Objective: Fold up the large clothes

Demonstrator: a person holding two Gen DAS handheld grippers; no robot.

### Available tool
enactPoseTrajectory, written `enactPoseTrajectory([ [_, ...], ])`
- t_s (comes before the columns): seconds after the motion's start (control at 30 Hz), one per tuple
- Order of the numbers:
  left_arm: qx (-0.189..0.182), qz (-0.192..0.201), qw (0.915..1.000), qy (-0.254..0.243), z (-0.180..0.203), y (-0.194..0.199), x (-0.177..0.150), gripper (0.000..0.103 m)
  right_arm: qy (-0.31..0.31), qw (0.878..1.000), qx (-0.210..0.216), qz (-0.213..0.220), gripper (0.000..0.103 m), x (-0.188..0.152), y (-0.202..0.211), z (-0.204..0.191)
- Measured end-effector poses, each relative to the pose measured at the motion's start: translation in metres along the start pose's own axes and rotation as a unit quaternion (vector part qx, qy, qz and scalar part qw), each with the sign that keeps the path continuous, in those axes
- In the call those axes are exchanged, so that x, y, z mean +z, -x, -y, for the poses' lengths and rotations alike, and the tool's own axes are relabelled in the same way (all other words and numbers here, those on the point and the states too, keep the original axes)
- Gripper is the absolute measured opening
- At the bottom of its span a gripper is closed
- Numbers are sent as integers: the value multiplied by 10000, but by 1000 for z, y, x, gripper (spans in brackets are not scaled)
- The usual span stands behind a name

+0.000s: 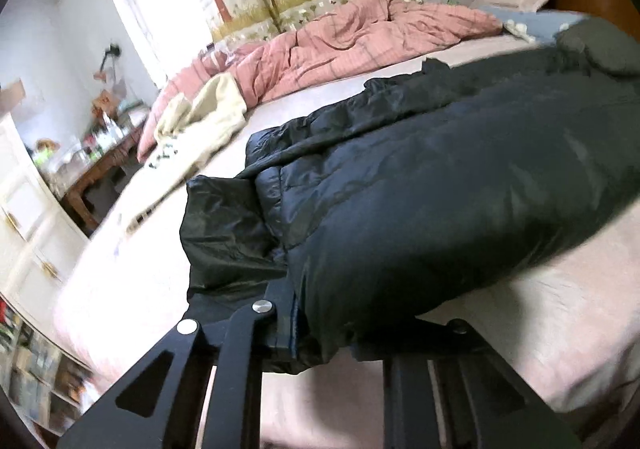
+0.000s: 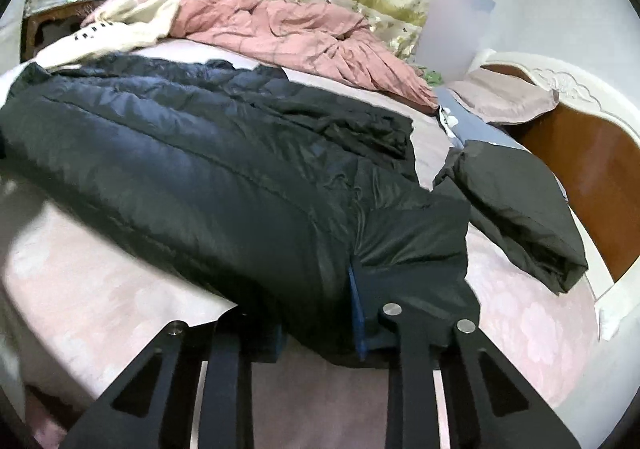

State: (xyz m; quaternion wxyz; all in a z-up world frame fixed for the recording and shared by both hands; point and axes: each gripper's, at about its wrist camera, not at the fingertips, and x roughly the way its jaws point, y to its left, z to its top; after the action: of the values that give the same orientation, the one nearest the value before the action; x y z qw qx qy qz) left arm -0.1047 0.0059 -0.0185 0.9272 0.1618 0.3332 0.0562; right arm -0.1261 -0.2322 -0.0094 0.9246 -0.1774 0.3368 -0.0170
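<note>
A large black puffer jacket (image 1: 420, 177) lies lengthwise across the pink bed sheet (image 1: 560, 309). My left gripper (image 1: 296, 333) is shut on the jacket's near edge at one end. The fabric is bunched over the fingers and lifted a little off the sheet. In the right wrist view the same jacket (image 2: 200, 169) stretches off to the left. My right gripper (image 2: 320, 333) is shut on its near edge at the other end, with blue pads (image 2: 356, 309) showing against the cloth. A loose black part of the jacket (image 2: 516, 209) lies folded on the sheet to the right.
A crumpled pink quilt (image 1: 340, 45) and a cream garment (image 1: 200, 129) lie at the far side of the bed. A pillow (image 2: 508, 101) rests by the wooden headboard (image 2: 580, 153). A cluttered wooden table (image 1: 92, 169) and a white cabinet (image 1: 24, 217) stand to the left.
</note>
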Motion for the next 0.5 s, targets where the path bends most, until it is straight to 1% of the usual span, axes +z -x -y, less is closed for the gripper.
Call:
enactPoseTrajectory([
  [0.13,-336,1,9992,199,-19,30,3,18,95,9998,133,103,27,-12,32,1],
  [0.23,-433,18,9989,163,-26,48,8,18,-51,9994,265,199,27,-8,52,10],
  [0.3,-448,142,9988,139,-28,60,15,18,-84,9993,231,278,27,0,62,16],
  [0.4,-494,387,9978,195,-34,76,32,18,-69,9986,84,523,27,17,76,25],
  [0.47,-493,548,9970,222,-41,75,50,19,11,9972,10,748,29,36,79,31],
  [0.5,-497,602,9965,289,-44,69,62,20,84,9963,-91,848,31,50,75,33],
])
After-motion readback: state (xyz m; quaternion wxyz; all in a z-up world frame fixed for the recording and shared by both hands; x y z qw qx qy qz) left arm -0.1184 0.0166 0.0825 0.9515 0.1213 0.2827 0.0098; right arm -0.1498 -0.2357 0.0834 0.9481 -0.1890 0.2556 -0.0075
